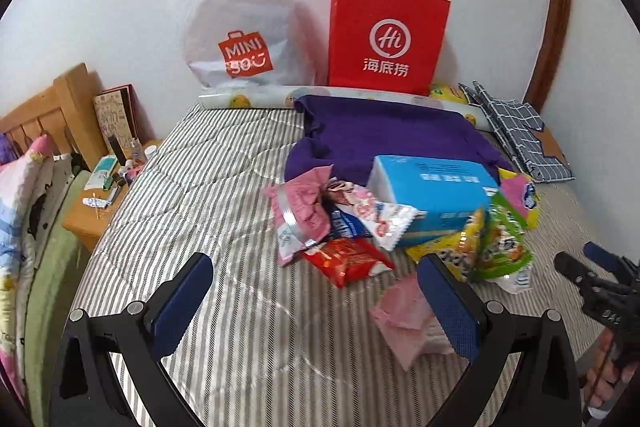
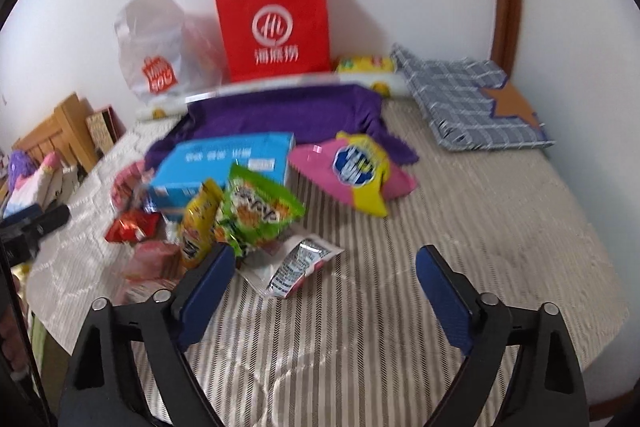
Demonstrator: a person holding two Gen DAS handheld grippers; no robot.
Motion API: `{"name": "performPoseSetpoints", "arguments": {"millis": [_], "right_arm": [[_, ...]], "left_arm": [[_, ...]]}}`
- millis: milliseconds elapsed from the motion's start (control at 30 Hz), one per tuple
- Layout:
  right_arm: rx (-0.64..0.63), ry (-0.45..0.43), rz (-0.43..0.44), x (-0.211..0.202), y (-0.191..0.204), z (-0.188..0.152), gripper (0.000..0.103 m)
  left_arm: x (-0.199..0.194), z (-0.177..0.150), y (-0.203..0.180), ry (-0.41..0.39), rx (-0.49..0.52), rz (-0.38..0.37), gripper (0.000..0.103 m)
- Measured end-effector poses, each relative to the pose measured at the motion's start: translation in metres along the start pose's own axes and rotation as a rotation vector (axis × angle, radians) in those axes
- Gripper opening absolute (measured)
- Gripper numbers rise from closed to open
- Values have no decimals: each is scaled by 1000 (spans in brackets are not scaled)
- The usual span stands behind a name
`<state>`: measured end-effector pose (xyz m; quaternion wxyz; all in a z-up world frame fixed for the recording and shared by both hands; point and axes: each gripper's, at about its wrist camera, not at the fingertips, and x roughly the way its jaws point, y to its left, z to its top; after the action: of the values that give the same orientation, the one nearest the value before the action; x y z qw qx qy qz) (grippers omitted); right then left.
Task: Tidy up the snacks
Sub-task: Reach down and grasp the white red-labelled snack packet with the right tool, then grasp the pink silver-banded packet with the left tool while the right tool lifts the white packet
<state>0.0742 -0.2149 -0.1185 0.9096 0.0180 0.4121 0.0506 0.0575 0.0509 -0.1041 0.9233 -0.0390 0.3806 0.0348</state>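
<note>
1. On the striped bed (image 1: 192, 195), the snacks lie heaped in the middle, against a blue box (image 1: 434, 191) and a purple cloth (image 1: 380, 135).
2. The left tongs (image 1: 316, 301) stand spread and empty above the bed, near a red packet (image 1: 346, 261).
3. The right tongs (image 2: 326, 293) are spread too, nothing between them; a green bag (image 2: 260, 211) sits just ahead, blurred.
4. These pouches look light, crinkly and slippery, probably with crushable contents; pinch a sealed edge or corner.
5. The box seems stiffer; grip it across a narrow side.
6. A red paper bag (image 1: 386, 35) stands by the wall.
</note>
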Motion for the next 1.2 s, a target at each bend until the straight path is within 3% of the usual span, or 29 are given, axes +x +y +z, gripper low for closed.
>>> {"name": "performPoseSetpoints", "arguments": {"millis": [167,367,633,733,867,1100,1200], "right_arm": [[-30,69,7,35,4,-3,82],[-26,126,54,65,-1,-6,81],[-29,127,116,79,7,-5,80],[-48,118,141,78,10,-5,50],[-23,107,162,68,7,-6,34],[14,100,120,39,-18,-20,31],[43,115,101,30,-32,-27,42]], "left_arm": [[13,5,13,-1,-15,3,102],[24,11,25,2,-43,-8,102],[32,10,39,20,-69,-4,102],[34,10,42,27,-76,-5,102],[35,8,43,33,-80,-7,102],[30,3,40,29,-79,-26,102],[30,2,37,33,-76,-31,102]]}}
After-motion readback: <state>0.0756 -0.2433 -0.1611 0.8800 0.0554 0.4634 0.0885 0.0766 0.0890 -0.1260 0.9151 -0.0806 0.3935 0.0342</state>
